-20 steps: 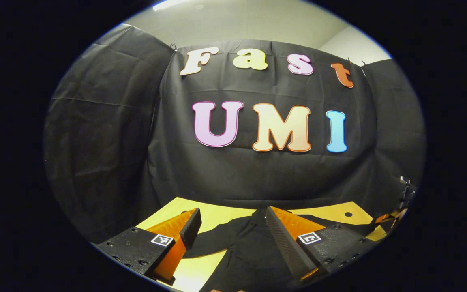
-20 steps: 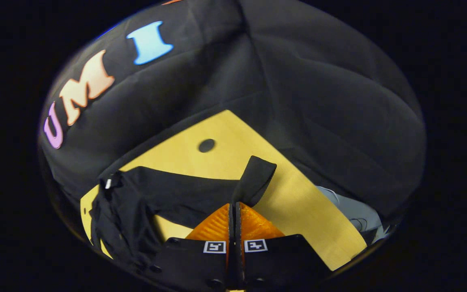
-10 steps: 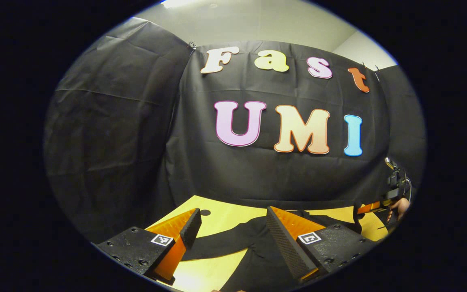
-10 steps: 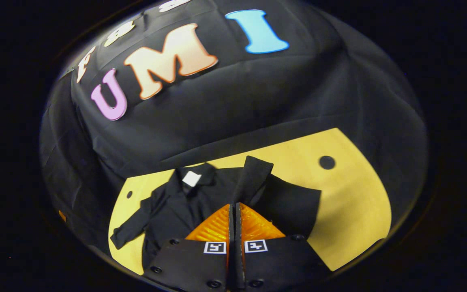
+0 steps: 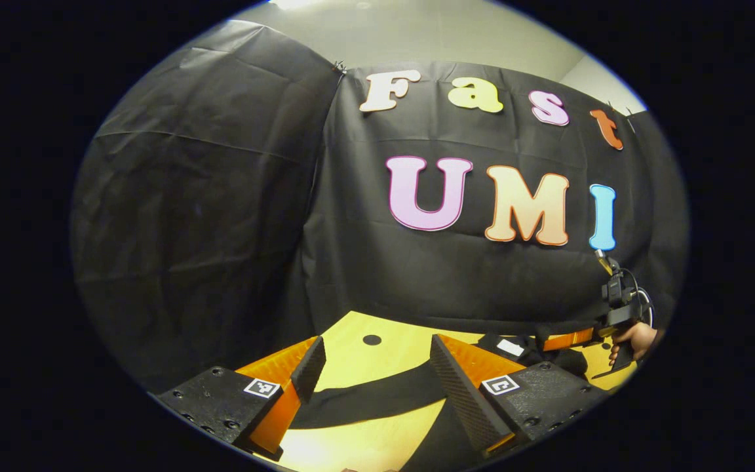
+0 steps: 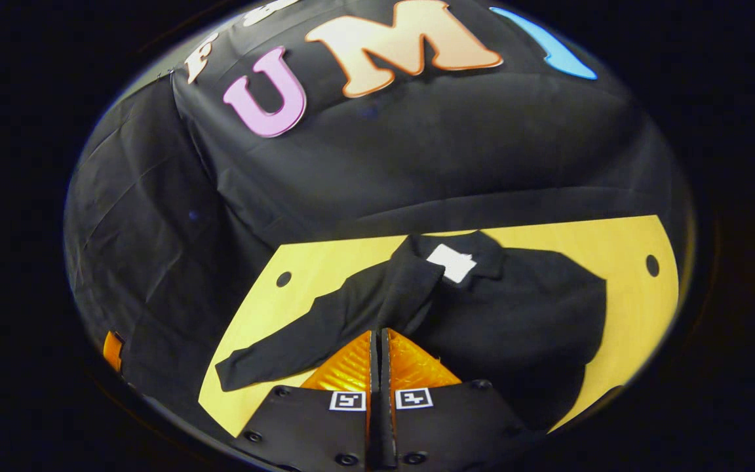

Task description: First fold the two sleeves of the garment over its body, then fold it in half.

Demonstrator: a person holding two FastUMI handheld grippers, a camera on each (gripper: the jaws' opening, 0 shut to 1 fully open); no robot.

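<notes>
one black shirt [image 6: 515, 314] lies on the yellow table [image 6: 626, 288], collar and white tag [image 6: 451, 263] toward the booth wall, its long axis running from there back toward the right gripper [image 6: 377, 341]. that gripper's jaws are pressed together, pinching one sleeve [image 6: 410, 295] drawn across the body. the other sleeve [image 6: 286, 344] stretches flat toward the table's left edge. in the left gripper view, the left gripper [image 5: 374, 367] hangs with jaws spread above this sleeve [image 5: 371, 396], and a hand [image 5: 630, 337] holds the right gripper farther off. two table holes show in the right gripper view.

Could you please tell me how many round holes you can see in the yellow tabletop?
2: one round hole near the table's left edge, one near its right edge; the black garment may hide others.
</notes>
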